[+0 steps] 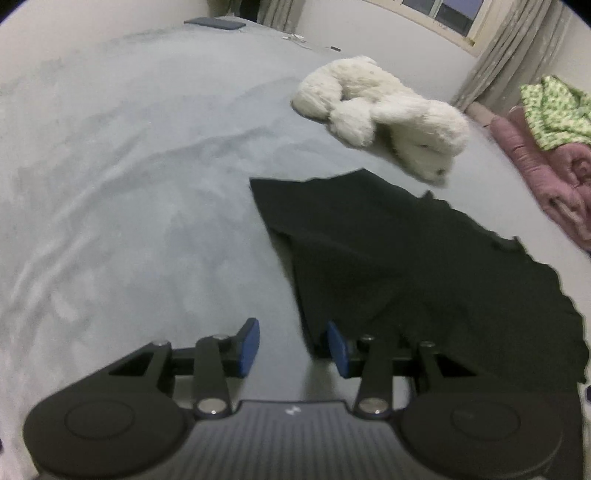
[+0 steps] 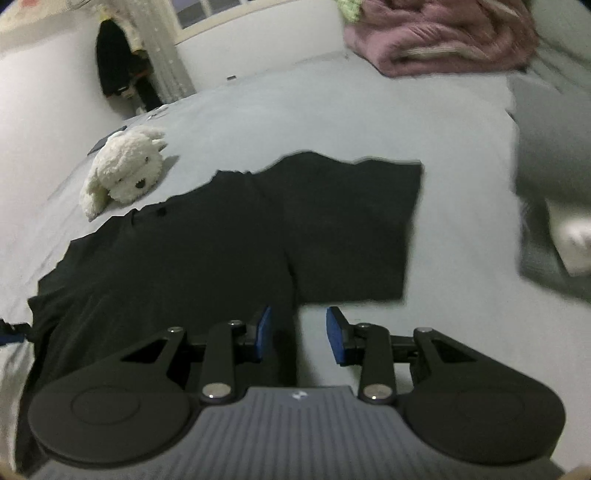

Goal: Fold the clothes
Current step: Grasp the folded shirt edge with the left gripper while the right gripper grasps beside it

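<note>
The left gripper [image 1: 293,347] hangs over the grey bed [image 1: 129,184] with its blue pads apart and nothing between them — the right pad sits just at the near corner of the black garment [image 1: 406,266]. Beyond the garment's far edge lies a white plush toy [image 1: 384,114]. Pink bedding [image 1: 546,173] and a green patterned cloth [image 1: 557,110] sit at the bed's right edge.

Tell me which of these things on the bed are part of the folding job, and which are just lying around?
Part of the job:
- black garment
- left gripper
- right gripper

Just lying about:
- white plush dog
- pink blanket
- green patterned cloth
</note>
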Motion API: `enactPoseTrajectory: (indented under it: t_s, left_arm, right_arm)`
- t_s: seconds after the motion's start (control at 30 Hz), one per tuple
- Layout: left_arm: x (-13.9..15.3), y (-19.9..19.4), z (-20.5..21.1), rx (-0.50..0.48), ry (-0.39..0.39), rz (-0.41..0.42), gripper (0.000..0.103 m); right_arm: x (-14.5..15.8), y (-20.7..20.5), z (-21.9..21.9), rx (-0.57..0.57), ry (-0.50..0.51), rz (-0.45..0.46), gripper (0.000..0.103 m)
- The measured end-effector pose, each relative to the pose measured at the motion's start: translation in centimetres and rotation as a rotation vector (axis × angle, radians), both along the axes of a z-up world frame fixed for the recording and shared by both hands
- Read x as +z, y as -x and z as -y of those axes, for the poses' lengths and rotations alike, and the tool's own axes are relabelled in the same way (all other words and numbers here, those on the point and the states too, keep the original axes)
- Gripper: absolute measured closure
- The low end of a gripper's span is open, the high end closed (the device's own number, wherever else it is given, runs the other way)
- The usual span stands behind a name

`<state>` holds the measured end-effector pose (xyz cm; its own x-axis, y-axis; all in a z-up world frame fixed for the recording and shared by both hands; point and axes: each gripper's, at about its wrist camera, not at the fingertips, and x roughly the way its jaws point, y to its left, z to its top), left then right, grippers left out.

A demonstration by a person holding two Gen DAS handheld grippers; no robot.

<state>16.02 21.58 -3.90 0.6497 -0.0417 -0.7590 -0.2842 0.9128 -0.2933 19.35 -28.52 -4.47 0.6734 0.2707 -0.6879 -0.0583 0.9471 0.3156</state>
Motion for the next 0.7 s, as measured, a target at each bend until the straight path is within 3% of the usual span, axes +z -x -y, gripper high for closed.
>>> enactPoseTrajectory:
  t_s: [0.2,0.33,0.4,0.47,0.5,0.63,0.7]
  left_arm:
    - [-1.2,1.2,0.4,0.016,0.214,0.047,0.058]
    - [-1.8,1.2,1.1,0.091,0.236,0.094,0.059]
    - [-2.0,0.9,1.0,0.125,0.239,0.106,0.065]
    - [-2.3,0.7,0.9,0.159,0.227,0.111,0.087]
    - [-2.4,0.6,0.9,0.176,0.221,0.114,0.091]
    - [-2.6,1.0,0.7,0.189,0.207,0.143,0.098]
    - [-2.4,1.3,0.9,0.205,0.155,0.159,0.098]
  right_arm:
    - [-0.9,0.0,1.5,-0.034,-0.119,-0.036,0.066]
    - [-2.0,-1.5,1.7,-0.08,-0.176,-0.039,0.066]
    - [-2.2,-2.4,1.9,-0.108,-0.206,-0.029,0.066]
    - [-2.4,-3.2,2.1,-0.14,-0.231,-0.02,0.069]
    - [-2.5,-3.6,2.2,-0.156,-0.237,-0.018,0.07]
    - [-2.8,-4.8,2.6,-0.22,-0.197,-0.009,0.102]
    - [-2.5,-4.6,2.9,-0.261,-0.141,0.015,0.102]
